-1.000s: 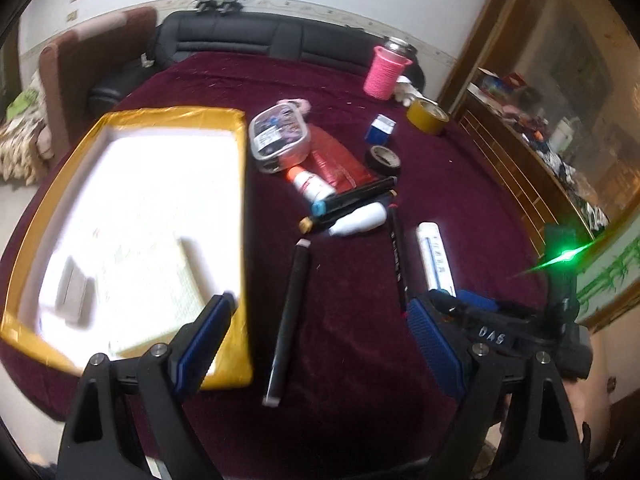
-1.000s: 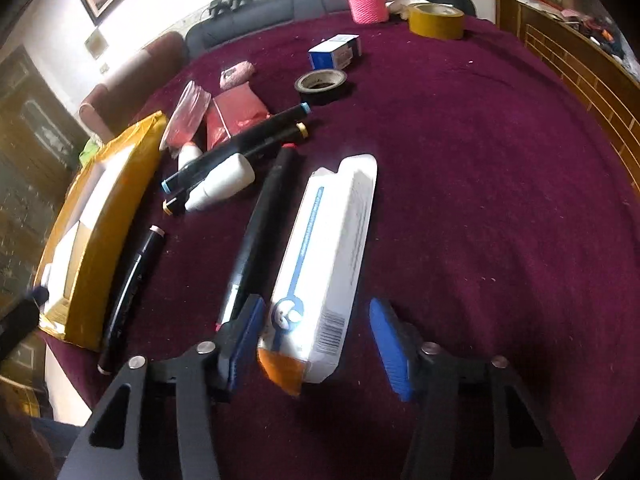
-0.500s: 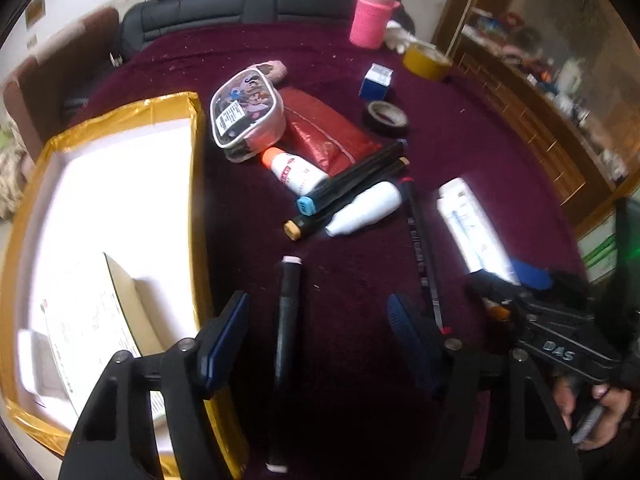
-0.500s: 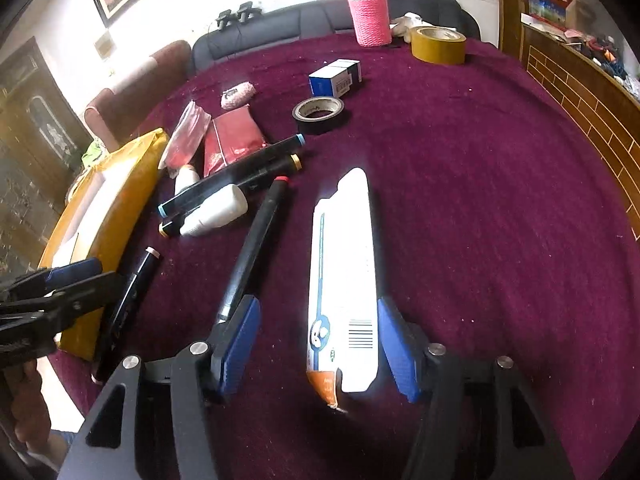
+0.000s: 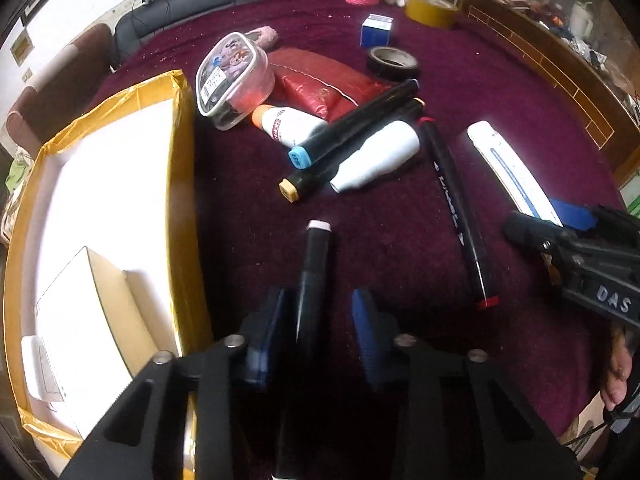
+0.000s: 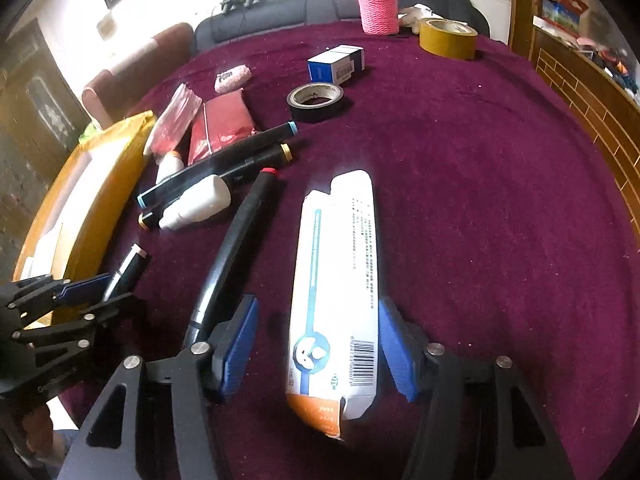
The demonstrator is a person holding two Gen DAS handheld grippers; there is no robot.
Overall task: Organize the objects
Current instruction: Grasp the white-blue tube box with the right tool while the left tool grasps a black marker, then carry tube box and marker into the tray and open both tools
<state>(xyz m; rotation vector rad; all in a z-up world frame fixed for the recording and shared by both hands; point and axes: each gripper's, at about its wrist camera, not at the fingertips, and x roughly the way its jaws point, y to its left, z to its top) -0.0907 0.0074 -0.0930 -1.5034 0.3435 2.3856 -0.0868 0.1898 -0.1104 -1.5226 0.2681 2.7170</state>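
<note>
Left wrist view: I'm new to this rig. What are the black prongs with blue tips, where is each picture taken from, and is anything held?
No robot here: a person carries a two-finger gripper in each hand, and a fisheye camera on each looks along its jaws. The prongs are the left gripper; the other picture looks along the right gripper. Both hang over a maroon cloth-covered table strewn with black markers, white bottles and tape rolls, beside a yellow-rimmed open box. The left jaws have just been closing around a white-capped black marker; a gap shows on one side, so it isn't clamped. The right jaws, also just closing, straddle a long white cardboard box without gripping it.
</note>
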